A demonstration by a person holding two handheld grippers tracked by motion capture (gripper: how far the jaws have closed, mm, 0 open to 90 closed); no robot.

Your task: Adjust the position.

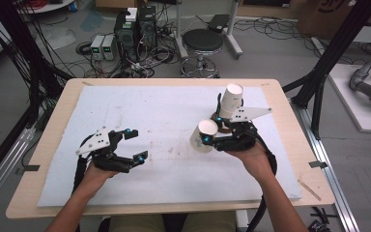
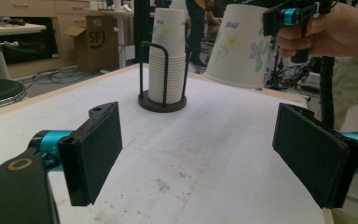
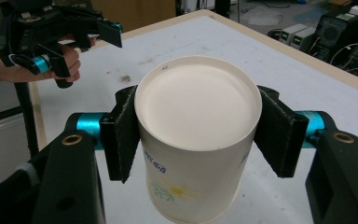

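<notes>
One paper cup sat clamped in your right gripper; squeezing harder risked crushing it. Your left gripper hung open, empty.

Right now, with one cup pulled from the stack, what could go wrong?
The right gripper pinches the thin paper cup by its sides; more squeeze might crush it, less might drop it. The cup is upside down and tilted, so setting it down may tip it. The stack of cups in its holder is close enough to bump.

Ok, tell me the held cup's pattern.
White paper cup with yellow and blue flowers, clearest in the left gripper view.
</notes>
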